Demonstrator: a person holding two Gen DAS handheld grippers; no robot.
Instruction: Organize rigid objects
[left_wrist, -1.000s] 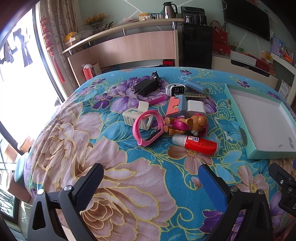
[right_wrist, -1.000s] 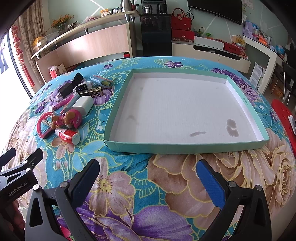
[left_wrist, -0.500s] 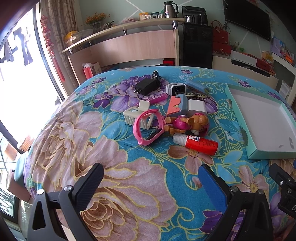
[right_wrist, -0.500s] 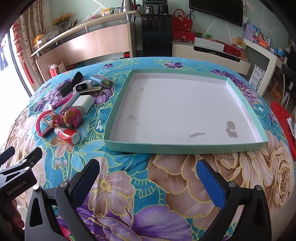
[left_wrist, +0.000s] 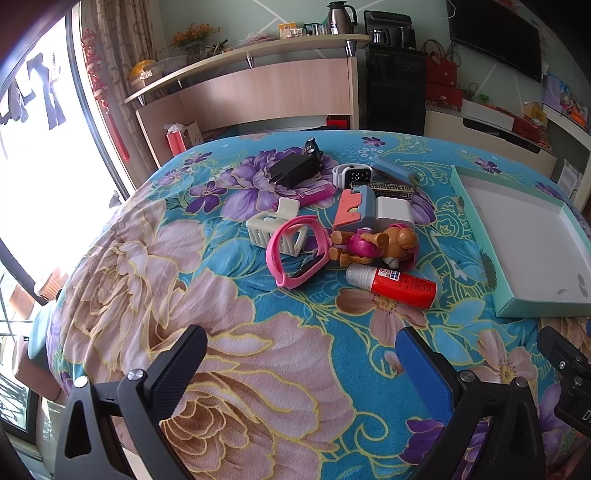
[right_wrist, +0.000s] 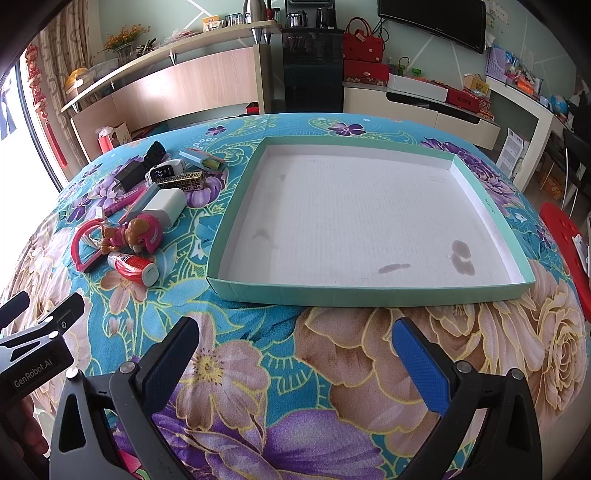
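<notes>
Red glue bottle (left_wrist: 393, 283) lies ahead of both wide-apart, empty jaws; grip across its barrel, then tray (right_wrist: 362, 291).

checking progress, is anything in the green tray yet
No, the green tray holds only a bare, stained white floor, and the red glue bottle and the other items lie on the cloth to its left.

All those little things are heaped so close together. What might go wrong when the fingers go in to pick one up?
The red glue bottle lies on its side beside the toy dog, so a nudge may roll it on the soft cloth. The pink band leans on the white clip; lifting one could drag the other. The tray has low walls, so pieces may slide out.
</notes>
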